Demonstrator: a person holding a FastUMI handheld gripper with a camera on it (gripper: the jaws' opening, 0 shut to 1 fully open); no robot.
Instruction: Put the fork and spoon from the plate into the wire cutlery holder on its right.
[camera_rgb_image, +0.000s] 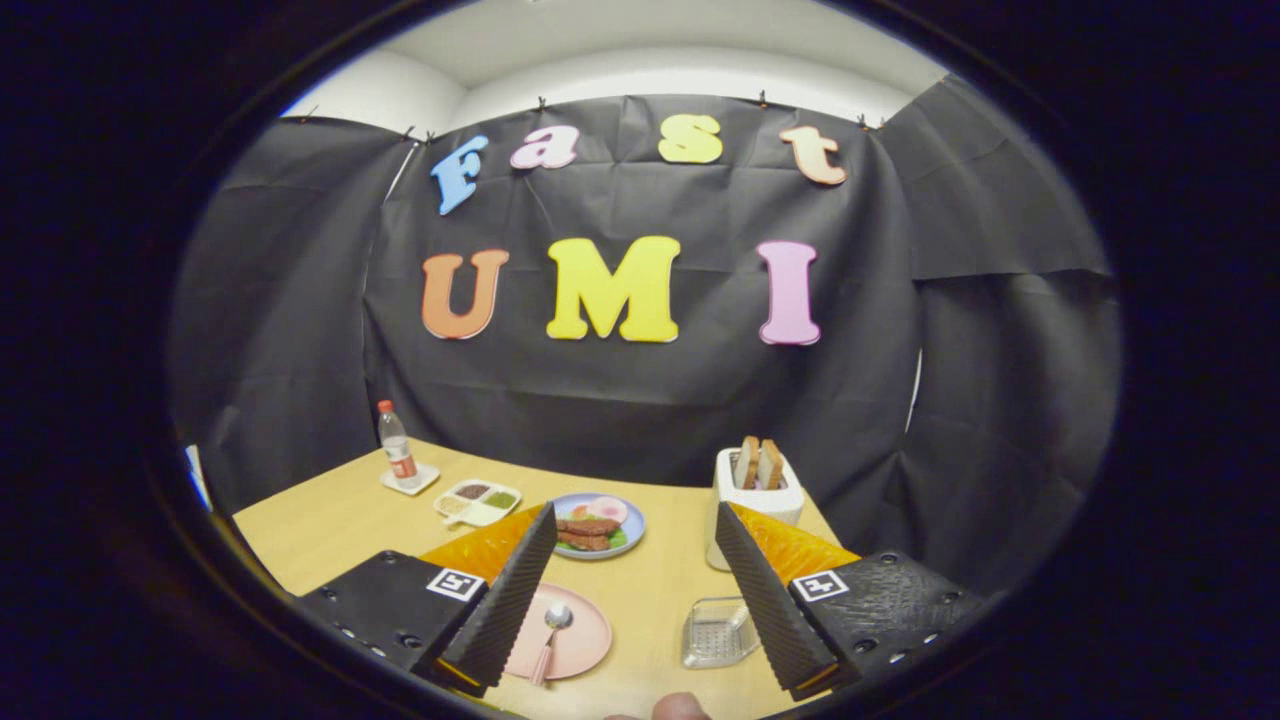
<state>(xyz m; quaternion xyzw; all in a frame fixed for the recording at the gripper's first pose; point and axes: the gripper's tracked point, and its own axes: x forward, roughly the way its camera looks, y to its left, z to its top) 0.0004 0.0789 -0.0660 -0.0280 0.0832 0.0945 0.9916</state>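
Gripper (635, 560): fingers spread wide, holding nothing, above the table.
Pink plate (580, 640): under left finger; spoon (552, 625) on it.
Cutlery holder (718, 632): right of plate, bare tabletop between.

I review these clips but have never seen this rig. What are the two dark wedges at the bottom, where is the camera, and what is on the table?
The camera rides on a hand-held gripper and looks forward along its two fingers; those are the wedges. They stand open, above the table, holding nothing. On the wooden table, just ahead of the fingers, lies a pink plate with a spoon on it; the fork may be hidden behind a finger. To its right sits the clear cutlery holder. Beyond are a blue plate of food, a white toaster with bread, a divided dish and a bottle.
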